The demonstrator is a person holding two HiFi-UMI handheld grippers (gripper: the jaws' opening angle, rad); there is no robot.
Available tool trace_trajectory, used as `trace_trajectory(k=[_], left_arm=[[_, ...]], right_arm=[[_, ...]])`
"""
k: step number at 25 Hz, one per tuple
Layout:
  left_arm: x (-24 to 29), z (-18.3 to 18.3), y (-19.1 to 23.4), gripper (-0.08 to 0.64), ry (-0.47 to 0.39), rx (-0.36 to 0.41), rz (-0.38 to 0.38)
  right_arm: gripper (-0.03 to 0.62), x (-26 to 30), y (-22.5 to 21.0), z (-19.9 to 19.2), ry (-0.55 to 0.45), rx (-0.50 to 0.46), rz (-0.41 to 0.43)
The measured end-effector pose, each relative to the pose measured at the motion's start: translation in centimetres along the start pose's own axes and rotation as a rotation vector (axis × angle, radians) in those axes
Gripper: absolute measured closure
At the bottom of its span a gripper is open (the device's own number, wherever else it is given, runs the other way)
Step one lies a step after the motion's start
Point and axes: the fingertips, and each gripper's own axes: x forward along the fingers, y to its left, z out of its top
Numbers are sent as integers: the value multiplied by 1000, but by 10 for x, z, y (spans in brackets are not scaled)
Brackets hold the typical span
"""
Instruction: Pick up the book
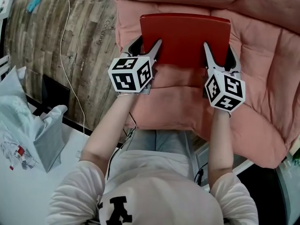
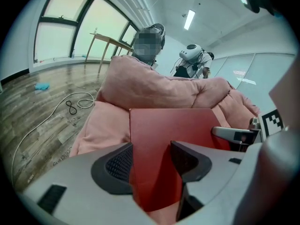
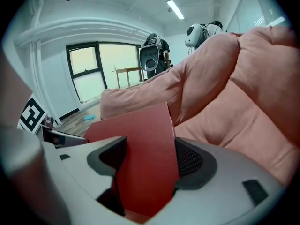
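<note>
A red book (image 1: pixel 185 34) is held flat above the pink sofa cushion (image 1: pixel 187 102), one gripper at each near corner. My left gripper (image 1: pixel 149 42) is shut on the book's near left corner. In the left gripper view the red cover (image 2: pixel 173 125) fills the gap between the dark pads (image 2: pixel 117 165). My right gripper (image 1: pixel 218 48) is shut on the near right corner. In the right gripper view the book (image 3: pixel 140 144) stands tilted between the pads (image 3: pixel 187 158). The book's underside is hidden.
The pink sofa's backrest (image 2: pixel 140 78) rises behind the book. Wooden floor (image 1: pixel 61 32) lies to the left with a white cable (image 1: pixel 70 46) and a light blue item (image 1: pixel 33 3). White bags (image 1: pixel 28 130) sit at lower left. A person (image 2: pixel 147 39) stands behind the sofa.
</note>
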Motion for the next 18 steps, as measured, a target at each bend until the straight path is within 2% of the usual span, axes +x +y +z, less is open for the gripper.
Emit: trace_trajectory(k=[5,10,18], left_arm=[[-33,19,-9,316,-32,30,28],[-66,32,-20,316,-34,9,39],[-130,68,-39,316,-113,61,87]], right_arm=[[264,-21,12,18,-24,22,30],[264,-45,22,36,-57,16,45],[264,-93,44,71,-127,60,89]])
